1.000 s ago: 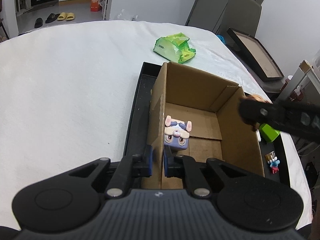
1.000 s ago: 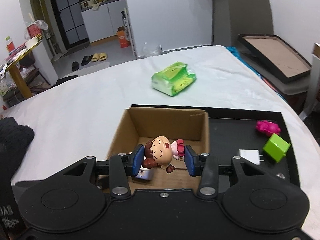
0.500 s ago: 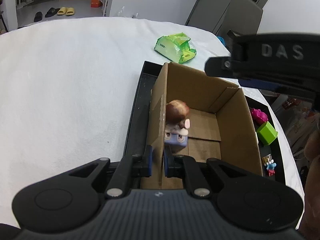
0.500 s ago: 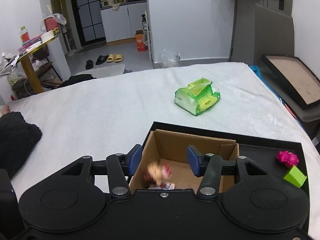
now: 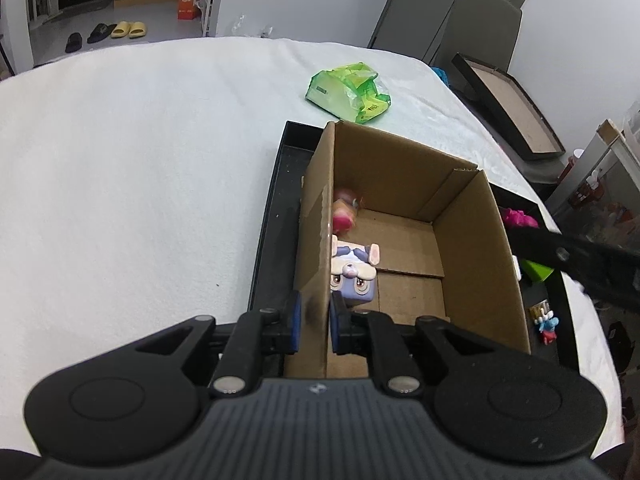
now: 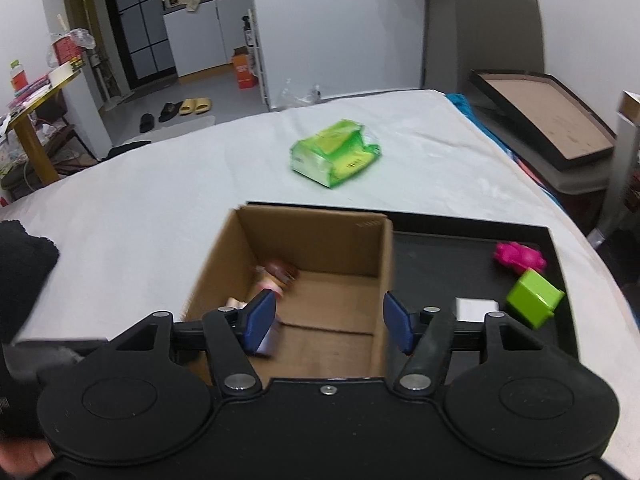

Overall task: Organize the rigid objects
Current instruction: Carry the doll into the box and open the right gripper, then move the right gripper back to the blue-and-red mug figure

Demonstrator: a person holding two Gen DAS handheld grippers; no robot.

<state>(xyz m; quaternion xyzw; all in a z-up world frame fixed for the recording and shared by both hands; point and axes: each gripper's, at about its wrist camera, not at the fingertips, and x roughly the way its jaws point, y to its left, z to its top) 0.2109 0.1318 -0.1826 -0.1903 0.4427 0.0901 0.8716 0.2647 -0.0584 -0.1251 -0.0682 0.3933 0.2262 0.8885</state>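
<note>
An open cardboard box (image 5: 472, 264) stands on a black tray (image 5: 276, 216). My left gripper (image 5: 312, 322) is shut on the box's left wall. Inside lie a purple rabbit-face cube (image 5: 354, 276) and a blurred doll figure (image 5: 344, 214) by the left wall. In the right wrist view, my right gripper (image 6: 326, 320) is open and empty above the box (image 6: 316, 232), with the doll (image 6: 276, 274) on the box floor. A pink toy (image 6: 520, 256), a green block (image 6: 534, 298) and a white charger (image 6: 476, 308) lie on the tray (image 6: 440, 252) to the right.
A green tissue pack (image 5: 348, 92) lies on the white cloth-covered table (image 5: 140, 160) beyond the tray. A small red and blue figure (image 5: 546, 326) sits at the tray's right edge. The right gripper's dark arm (image 5: 580, 264) crosses over the tray's right side.
My right gripper opened and let go of the doll, which dropped into the box by the left wall. The right gripper pulled back and to the right. The left gripper kept its hold.
</note>
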